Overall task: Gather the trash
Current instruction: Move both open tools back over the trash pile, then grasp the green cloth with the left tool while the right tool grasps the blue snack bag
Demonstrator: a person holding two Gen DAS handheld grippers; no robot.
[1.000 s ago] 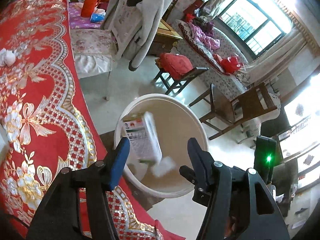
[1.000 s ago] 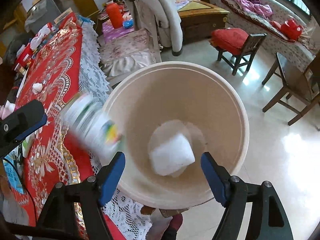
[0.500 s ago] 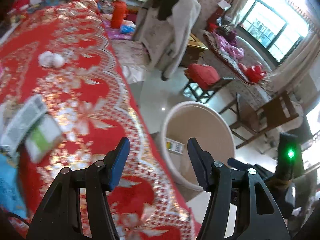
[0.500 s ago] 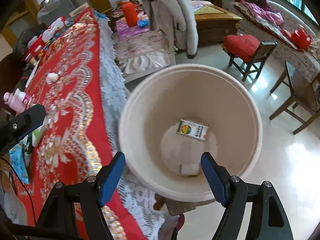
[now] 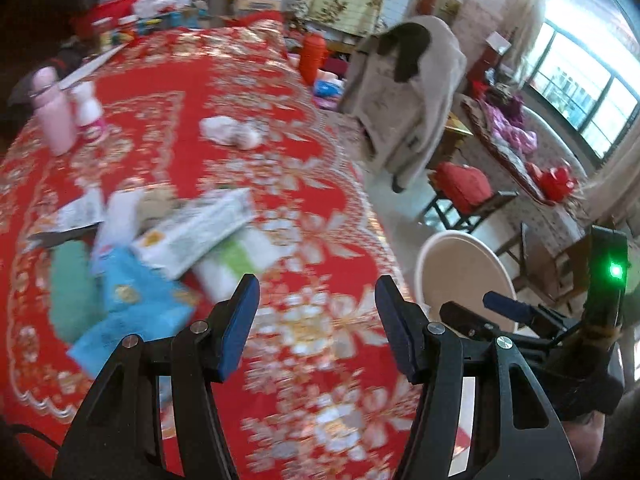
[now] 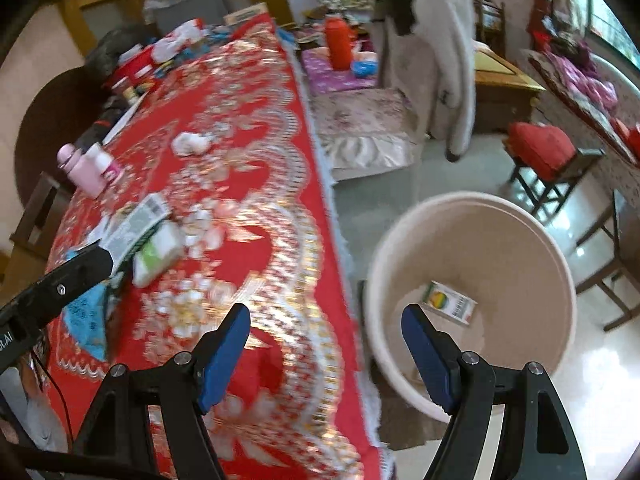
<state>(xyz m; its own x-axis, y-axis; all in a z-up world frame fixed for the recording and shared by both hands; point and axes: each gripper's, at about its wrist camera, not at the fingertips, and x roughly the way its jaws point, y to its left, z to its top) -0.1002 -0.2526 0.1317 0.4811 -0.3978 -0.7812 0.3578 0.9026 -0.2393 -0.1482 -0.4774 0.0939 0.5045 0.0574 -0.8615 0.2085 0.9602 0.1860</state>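
Observation:
My left gripper (image 5: 316, 320) is open and empty above the red tablecloth (image 5: 240, 92). Ahead to its left lies a pile of trash: a long white box (image 5: 196, 232), a green and white pack (image 5: 236, 260) and a blue wrapper (image 5: 132, 308). A crumpled white tissue (image 5: 230, 132) lies farther back. My right gripper (image 6: 326, 344) is open and empty over the table edge beside the cream bin (image 6: 516, 224). A small carton (image 6: 450, 302) lies inside the bin. The pile also shows in the right wrist view (image 6: 146, 236), with the left gripper (image 6: 56, 292) near it.
A pink bottle (image 5: 54, 116) and a small white bottle (image 5: 88, 106) stand at the table's left. A chair draped with a grey coat (image 5: 408, 92) stands beside the table. Wooden stools (image 6: 552, 164) and a sofa stand past the bin. Clutter fills the table's far end (image 5: 140, 12).
A carton dropped into the bin from my left gripper. Both grippers have swung left from the bin toward the table, so the trash pile is now in view.

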